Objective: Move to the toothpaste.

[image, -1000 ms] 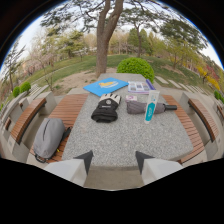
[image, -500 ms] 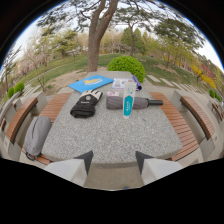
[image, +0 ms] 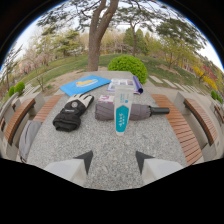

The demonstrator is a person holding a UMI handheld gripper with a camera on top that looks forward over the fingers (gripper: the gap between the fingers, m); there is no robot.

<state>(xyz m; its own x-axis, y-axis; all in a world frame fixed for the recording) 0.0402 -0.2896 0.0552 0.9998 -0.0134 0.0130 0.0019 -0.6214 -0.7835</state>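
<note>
A white and teal toothpaste tube lies on the grey stone table, resting partly across a folded grey umbrella. Its teal end points toward me. My gripper is open with nothing between its fingers. The tube lies just beyond the fingertips, roughly in line with the gap between them.
A black glove lies left of the umbrella. A blue book and a white booklet sit at the table's far side. Wooden benches flank the table, with a grey bag on the left bench. A tree trunk and a bush stand beyond.
The view has moved forward and swung right. The toothpaste now appears larger and nearer, lined up ahead of the fingers. The glove and bag have shifted left.
</note>
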